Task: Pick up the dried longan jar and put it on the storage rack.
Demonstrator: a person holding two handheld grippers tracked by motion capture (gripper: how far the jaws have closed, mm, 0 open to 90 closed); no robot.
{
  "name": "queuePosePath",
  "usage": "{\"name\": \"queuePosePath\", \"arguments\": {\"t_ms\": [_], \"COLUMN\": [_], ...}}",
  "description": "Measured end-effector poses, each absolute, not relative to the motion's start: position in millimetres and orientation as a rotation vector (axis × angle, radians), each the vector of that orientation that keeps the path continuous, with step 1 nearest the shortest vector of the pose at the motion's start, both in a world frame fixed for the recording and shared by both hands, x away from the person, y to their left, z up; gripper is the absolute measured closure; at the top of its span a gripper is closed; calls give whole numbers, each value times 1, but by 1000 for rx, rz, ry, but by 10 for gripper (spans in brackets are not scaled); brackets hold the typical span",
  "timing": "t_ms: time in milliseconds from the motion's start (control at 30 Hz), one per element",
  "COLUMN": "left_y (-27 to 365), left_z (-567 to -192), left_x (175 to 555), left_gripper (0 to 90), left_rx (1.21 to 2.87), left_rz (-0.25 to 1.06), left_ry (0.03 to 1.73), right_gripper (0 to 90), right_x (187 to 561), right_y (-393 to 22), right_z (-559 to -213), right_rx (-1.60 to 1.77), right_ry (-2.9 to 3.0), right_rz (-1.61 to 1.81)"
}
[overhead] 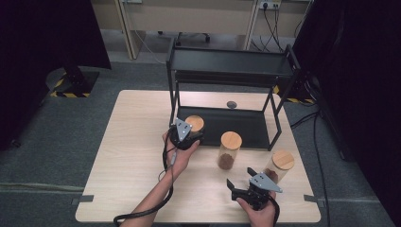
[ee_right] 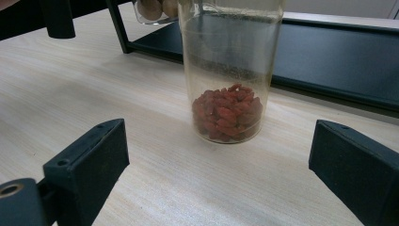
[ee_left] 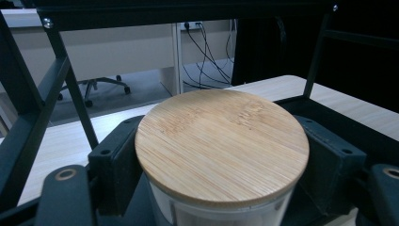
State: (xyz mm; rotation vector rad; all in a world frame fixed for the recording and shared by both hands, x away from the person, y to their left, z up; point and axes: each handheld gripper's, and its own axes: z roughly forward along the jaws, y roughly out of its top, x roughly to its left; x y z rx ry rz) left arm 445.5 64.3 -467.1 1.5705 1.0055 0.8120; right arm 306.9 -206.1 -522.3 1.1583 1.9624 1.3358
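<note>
Three jars out; left gripper (overhead: 193, 137) is clamped on one jar (ee_left: 221, 141), probably shelving it on the rack (overhead: 227, 61), right gripper (ee_right: 216, 174) hangs open facing the berry jar (ee_right: 228, 70), next grab needs centering

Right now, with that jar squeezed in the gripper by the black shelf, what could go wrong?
1. The left gripper is shut on the glass jar with the round bamboo lid just under the lid; it might slip or tip.
2. The black metal rack's post stands close beside it, so the jar could bump it.
3. The right gripper is open facing the tall glass jar of red dried berries, and could knock it over.
</note>
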Motion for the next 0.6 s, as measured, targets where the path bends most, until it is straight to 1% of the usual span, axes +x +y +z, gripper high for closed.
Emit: {"name": "queuePosePath", "arguments": {"t_ms": [600], "left_y": [60], "left_z": [-463], "left_x": [458], "left_gripper": [238], "left_rx": [1574], "left_rz": [812], "left_ry": [1015], "right_gripper": [55], "right_x": [307], "right_y": [-206], "right_z": [-522], "right_rx": [1159], "right_ry": [1963], "right_rz": [1334]}}
